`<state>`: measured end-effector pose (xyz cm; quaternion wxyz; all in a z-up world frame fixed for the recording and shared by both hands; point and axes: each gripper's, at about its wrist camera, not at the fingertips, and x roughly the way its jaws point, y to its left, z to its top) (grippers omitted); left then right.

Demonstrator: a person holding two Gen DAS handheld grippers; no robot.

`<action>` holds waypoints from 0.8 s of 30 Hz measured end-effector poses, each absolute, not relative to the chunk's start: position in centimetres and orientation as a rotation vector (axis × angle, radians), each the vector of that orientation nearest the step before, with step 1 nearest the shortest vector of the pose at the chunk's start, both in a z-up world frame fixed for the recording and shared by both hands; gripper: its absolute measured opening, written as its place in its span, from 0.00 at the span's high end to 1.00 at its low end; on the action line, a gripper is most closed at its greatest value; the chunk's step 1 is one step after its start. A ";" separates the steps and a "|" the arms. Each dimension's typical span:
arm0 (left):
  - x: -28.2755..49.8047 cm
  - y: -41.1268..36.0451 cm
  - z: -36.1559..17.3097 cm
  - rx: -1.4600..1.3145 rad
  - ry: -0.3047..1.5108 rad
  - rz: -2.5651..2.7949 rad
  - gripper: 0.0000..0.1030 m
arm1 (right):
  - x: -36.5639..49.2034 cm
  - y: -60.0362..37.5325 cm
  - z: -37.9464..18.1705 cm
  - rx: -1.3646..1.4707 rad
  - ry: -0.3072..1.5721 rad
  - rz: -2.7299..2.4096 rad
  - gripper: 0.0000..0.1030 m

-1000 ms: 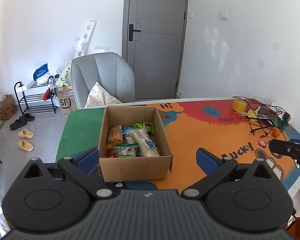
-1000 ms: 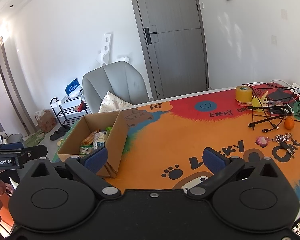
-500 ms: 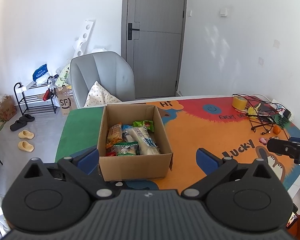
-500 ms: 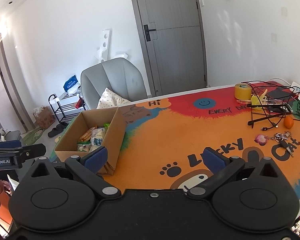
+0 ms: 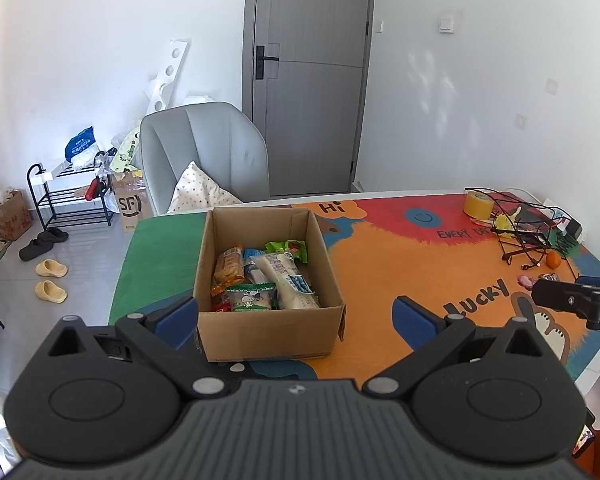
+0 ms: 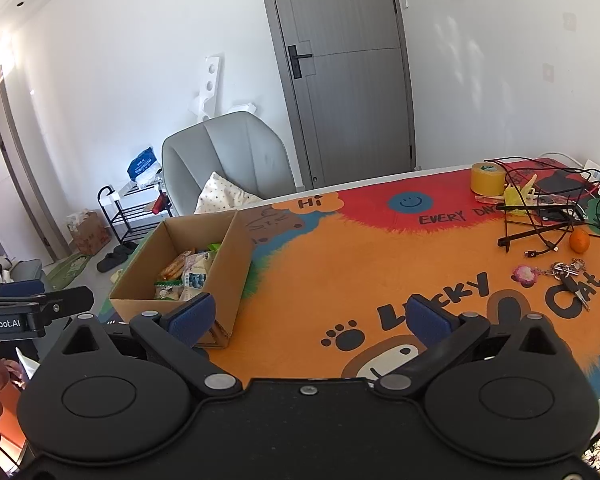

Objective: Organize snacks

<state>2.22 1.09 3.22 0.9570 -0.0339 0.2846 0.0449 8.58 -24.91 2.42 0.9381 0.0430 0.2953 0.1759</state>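
Nearer cardboard box (image 5: 268, 332), keys (image 6: 568, 274) aside

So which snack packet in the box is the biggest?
The long white packet with blue print, lying lengthwise in the cardboard box; the others are shorter.

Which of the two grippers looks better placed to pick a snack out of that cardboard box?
Probably the left hand-held gripper: the open brown cardboard box sits straight ahead between its open fingers, whereas the right hand-held gripper has it off to its left.

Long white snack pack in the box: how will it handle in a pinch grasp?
The long white snack pack looks like soft film, so probably light and crinkly. Held at one end it would likely sag. The glossy wrapper may slip; it lies atop other packets.
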 end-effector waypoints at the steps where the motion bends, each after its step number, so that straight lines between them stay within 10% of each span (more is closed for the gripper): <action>1: 2.2 1.1 3.2 -0.067 0.575 0.094 0.01 | 8.6 -24.9 2.4 0.086 0.604 0.356 0.00; 24: 2.5 1.4 2.8 -0.071 0.594 0.092 0.01 | 8.7 -24.8 1.9 0.069 0.618 0.352 0.00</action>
